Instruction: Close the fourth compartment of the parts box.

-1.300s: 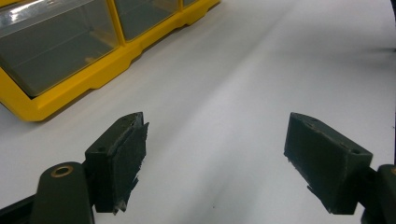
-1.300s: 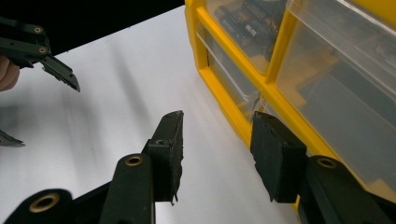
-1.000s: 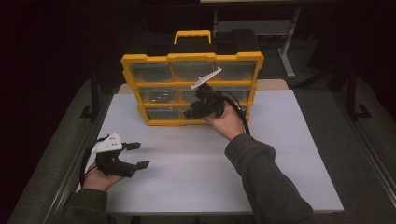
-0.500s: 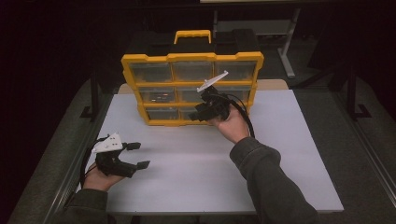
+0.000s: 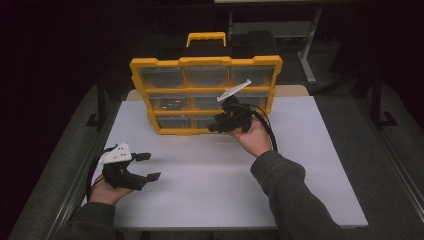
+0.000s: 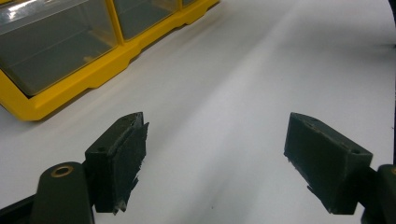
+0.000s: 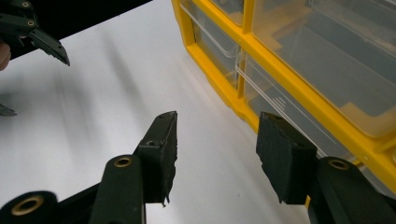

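A yellow drawer cabinet (image 5: 205,62) with clear drawers in three rows stands at the back middle of the white table (image 5: 310,165). My right gripper (image 5: 216,125) is open in front of the cabinet's bottom row, near the lower right drawer (image 5: 215,120), with nothing between its jaws. In the right gripper view, the right gripper (image 7: 217,121) sits just off the yellow frame (image 7: 219,88), one jaw close to a clear drawer front (image 7: 289,112). My left gripper (image 5: 148,166) rests open at the front left. In the left gripper view, the left gripper (image 6: 217,126) spans bare table.
A black and yellow carry handle (image 5: 206,37) tops the cabinet. Dark floor and metal frame legs (image 5: 307,55) lie beyond the table. The cabinet corner (image 6: 56,98) lies ahead and left of the left gripper. The left gripper's jaw (image 7: 44,42) appears far off in the right gripper view.
The right gripper has shifted slightly right and down in front of the cabinet's lower drawers. The left gripper has stayed put.
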A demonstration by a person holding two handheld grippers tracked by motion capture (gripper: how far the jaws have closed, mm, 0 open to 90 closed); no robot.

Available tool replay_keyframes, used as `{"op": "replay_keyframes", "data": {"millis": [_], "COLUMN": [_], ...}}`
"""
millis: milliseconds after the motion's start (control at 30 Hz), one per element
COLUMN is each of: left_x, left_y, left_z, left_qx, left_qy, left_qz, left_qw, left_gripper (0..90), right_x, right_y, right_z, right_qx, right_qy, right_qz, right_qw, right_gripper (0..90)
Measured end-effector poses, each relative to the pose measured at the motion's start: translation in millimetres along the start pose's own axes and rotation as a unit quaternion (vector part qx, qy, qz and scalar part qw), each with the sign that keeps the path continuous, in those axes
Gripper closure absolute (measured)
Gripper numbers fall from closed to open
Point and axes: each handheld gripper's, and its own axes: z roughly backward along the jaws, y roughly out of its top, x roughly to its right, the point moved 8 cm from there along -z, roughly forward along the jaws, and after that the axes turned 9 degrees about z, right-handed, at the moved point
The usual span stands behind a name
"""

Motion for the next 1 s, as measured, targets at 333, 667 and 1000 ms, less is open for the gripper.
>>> {"op": "replay_keyframes", "data": {"millis": [333,667,1000], "left_x": [0.2,0.5,1.0], "left_y": [0.1,0.0,0.1], "left_z": [-0.5,-1.0,-1.5], "left_qx": [-0.001,-0.002,0.000], "left_qy": [-0.001,-0.001,-0.001], "left_qz": [-0.002,-0.002,0.000], "left_qw": [1.0000,1.0000,1.0000], "left_gripper": [20.4,20.4,20.4], "right_x": [2.4,5.5,6.7], "right_y": [-11.3,-22.9,-31.9], "right_z": [4.7,10.6,14.5], "right_qx": [0.001,0.004,0.006], "right_qy": [-0.003,-0.007,-0.008], "right_qz": [-0.008,-0.016,-0.019], "right_qw": [1.0000,0.9998,0.9998], "right_gripper": [45.8,45.3,44.6]}}
